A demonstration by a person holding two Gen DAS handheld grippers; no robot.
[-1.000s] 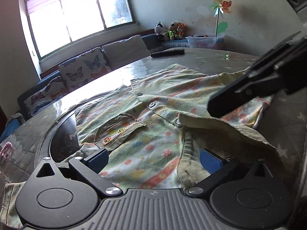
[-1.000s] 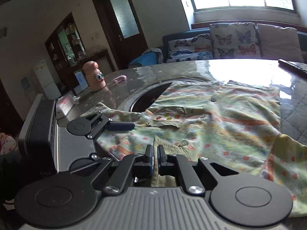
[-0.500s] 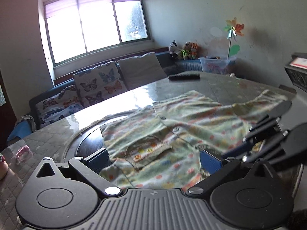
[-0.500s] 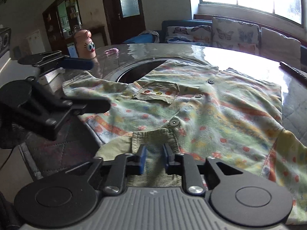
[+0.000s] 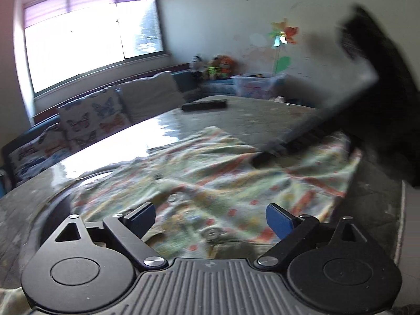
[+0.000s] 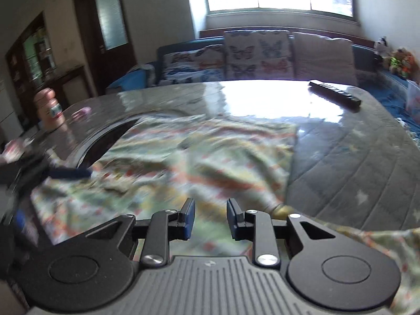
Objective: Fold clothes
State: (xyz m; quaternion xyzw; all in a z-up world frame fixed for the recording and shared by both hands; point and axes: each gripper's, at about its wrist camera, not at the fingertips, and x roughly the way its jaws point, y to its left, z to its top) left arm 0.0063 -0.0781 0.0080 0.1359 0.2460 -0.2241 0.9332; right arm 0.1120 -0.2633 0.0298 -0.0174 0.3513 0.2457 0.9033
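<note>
We have the patterned shirt [image 6: 199, 157] spread open across the middle of the surface [image 6: 354, 162], collar end nearest us, ready for a first fold. Our left claw [image 5: 210, 216] stands wide, having just narrowed slightly, with nothing pinched. Our right claw [image 6: 210, 219], at two o'clock in the left view, has just parted to a narrow gap, gripping nothing. A remote [image 6: 334, 92] lies at one o'clock, well apart.

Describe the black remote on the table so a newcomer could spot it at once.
Start at the big grey table, then look past the patterned shirt toward the sofa side. The remote lies alone near that far edge: a long, flat, black bar, the only dark slim thing there.
</note>
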